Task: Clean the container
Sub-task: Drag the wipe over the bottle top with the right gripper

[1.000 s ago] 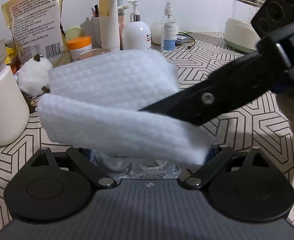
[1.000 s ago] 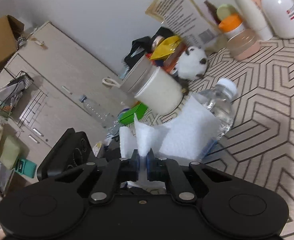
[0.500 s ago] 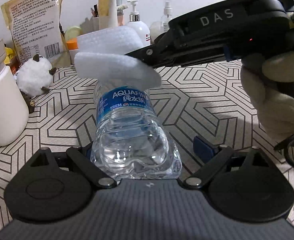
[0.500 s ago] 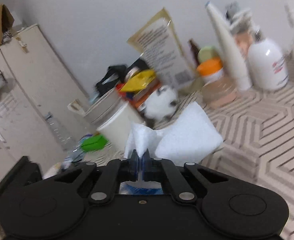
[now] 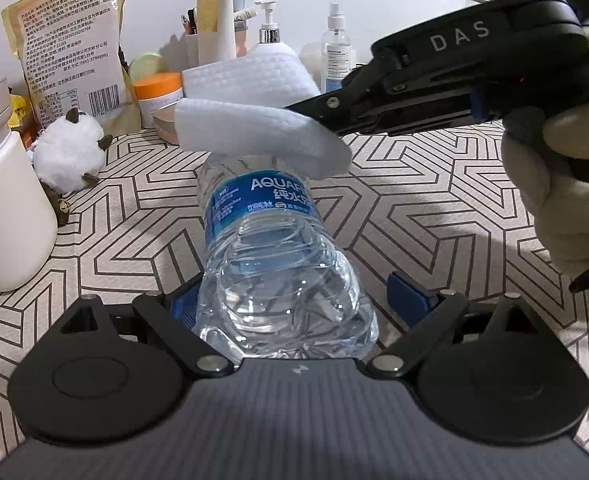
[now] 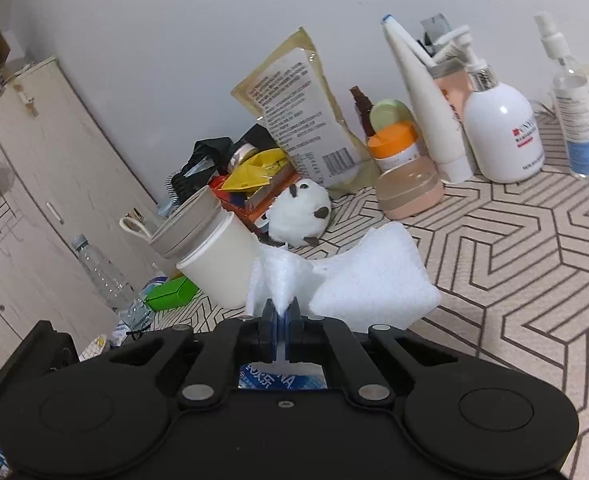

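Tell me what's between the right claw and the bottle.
A white cloth, pinched in the right claw, lies over the bottle top; left wrist view.

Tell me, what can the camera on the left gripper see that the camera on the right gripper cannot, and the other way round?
Only the left wrist view shows the whole water bottle between the closing left gripper jaws, and the gloved hand carrying the other tool.

Only the right wrist view shows the cabinets, a second bottle and a green box.

Both show the white cloth pinched in the right gripper, the fluffy toy, the food pouch and the pump bottle.
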### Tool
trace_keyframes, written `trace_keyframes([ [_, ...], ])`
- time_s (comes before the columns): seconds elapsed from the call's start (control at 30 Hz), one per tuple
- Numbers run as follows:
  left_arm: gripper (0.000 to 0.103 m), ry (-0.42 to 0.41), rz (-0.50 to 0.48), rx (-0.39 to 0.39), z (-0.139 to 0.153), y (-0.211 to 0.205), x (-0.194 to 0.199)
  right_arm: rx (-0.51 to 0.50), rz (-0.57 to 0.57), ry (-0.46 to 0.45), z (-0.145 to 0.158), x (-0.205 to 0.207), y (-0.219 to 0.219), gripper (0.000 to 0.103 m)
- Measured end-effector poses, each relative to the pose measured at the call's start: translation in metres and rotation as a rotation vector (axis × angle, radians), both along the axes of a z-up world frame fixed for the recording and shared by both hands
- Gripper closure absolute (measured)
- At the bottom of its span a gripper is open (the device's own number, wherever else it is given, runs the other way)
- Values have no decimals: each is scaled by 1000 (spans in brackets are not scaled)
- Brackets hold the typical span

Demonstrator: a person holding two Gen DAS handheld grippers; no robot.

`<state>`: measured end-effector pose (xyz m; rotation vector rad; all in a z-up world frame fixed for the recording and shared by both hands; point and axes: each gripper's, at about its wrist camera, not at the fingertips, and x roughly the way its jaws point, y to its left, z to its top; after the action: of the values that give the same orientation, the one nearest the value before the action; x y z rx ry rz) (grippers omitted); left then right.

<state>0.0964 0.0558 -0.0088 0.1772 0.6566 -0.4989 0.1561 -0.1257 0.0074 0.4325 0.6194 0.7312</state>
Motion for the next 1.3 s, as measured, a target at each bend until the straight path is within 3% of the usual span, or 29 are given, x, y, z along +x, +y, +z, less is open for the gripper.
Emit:
trace_keyframes([
  [0.1, 32, -19, 2, -1, 2, -1, -9, 22, -8, 26, -3, 1, -6, 103],
  [0.47, 32, -15, 9, -11, 3, -2, -12, -17, 14, 58, -8, -9, -7, 100],
  [0.57, 32, -15, 11, -11, 3, -2, -13, 2, 38, 94, -11, -10, -9, 89],
  [0.73, 32, -15, 13, -11, 2, -2, -13, 22, 97, 138, -13, -10, -11, 85],
  [1.2, 33, -14, 33, -10, 2, 0, -12, 21, 180, 142, -13, -15, -5, 84],
  [1.3, 32, -9, 32, -8, 4, -1, -11, 18, 176, 147, -11, -17, -5, 92],
])
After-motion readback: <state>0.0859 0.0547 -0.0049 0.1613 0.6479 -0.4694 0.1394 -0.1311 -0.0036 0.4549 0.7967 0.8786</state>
